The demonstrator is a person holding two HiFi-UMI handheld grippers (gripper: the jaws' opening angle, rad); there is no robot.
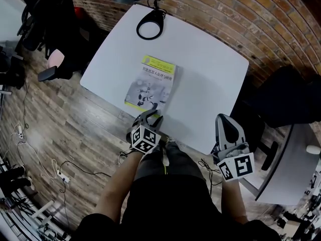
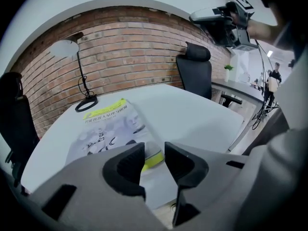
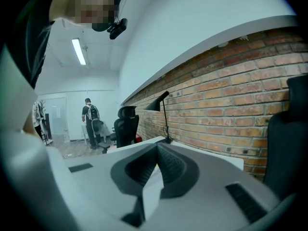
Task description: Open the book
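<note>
**Book closed, left gripper (image 1: 150, 118) open at its near edge**

The book (image 1: 151, 82) lies shut and flat on the white table (image 1: 210, 84), cover up. It sits towards the table's near left side. A yellow-green band with print runs across its far end, and its near end comes close to the table's near edge.

The left gripper points down at that near end. In the left gripper view its two dark fingers (image 2: 126, 170) stand clearly apart with an open gap between them. The book's near right corner, with its strip of yellow-green, shows in that gap just past the fingertips. Neither pad presses on the cover or the pages, so the fingers hold nothing. The rest of the book stretches away beyond the left finger, towards the far left.

The right gripper (image 1: 228, 127) hangs by the table's near right edge, well apart from the book and to its right. In the right gripper view its fingers (image 3: 168, 165) come together at the tips, with nothing caught between them. They point out over the table towards the brick wall (image 1: 241, 14).

At the table's far end stands a black desk lamp (image 1: 150, 24), beyond the book and not touching it. Black office chairs (image 1: 45, 19) stand on the wooden floor (image 1: 65, 129) at the table's left and right.
</note>
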